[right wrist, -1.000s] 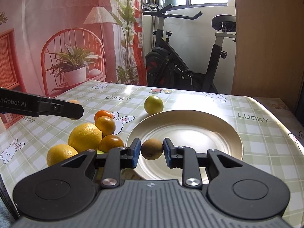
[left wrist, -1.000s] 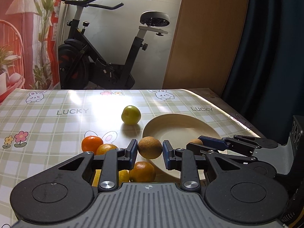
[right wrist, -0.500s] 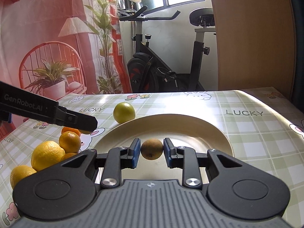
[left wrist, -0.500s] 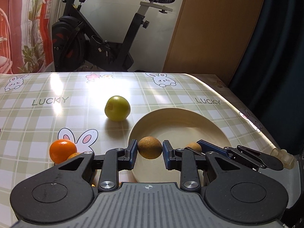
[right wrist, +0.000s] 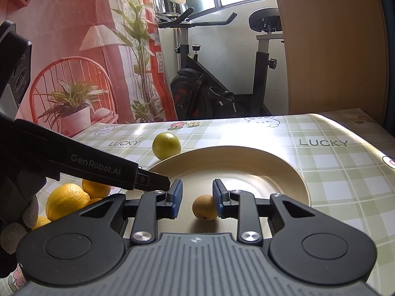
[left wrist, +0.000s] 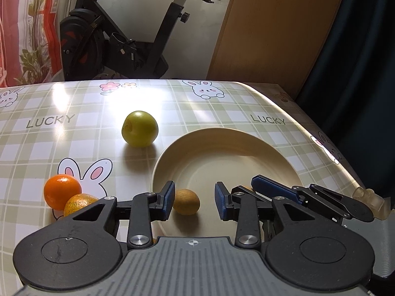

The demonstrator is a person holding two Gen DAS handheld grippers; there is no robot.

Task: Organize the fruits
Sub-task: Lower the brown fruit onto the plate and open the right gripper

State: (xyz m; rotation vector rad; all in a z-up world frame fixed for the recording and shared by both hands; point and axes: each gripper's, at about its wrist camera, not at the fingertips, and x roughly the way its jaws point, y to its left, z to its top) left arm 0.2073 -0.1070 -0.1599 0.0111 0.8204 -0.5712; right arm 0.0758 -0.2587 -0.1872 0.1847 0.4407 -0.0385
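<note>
In the left wrist view, the left tool (left wrist: 193, 198) hovers over the near edge of the plate (left wrist: 246, 143) with its fingers apart, and a brown fruit (left wrist: 186, 201) lies on the plate beside the left finger, not clamped. A green fruit (left wrist: 139, 128) sits on the desk (left wrist: 37, 148) just beyond the plate's rim, and two oranges (left wrist: 62, 194) touch each other at the left. In the right wrist view, the right tool (right wrist: 197, 201) is also spread, with another brown fruit (right wrist: 204, 207) resting on the plate (right wrist: 284, 170) against its right finger. Lemons (right wrist: 66, 201) lie piled on the desk to the left, beneath the other tool's arm.
</note>
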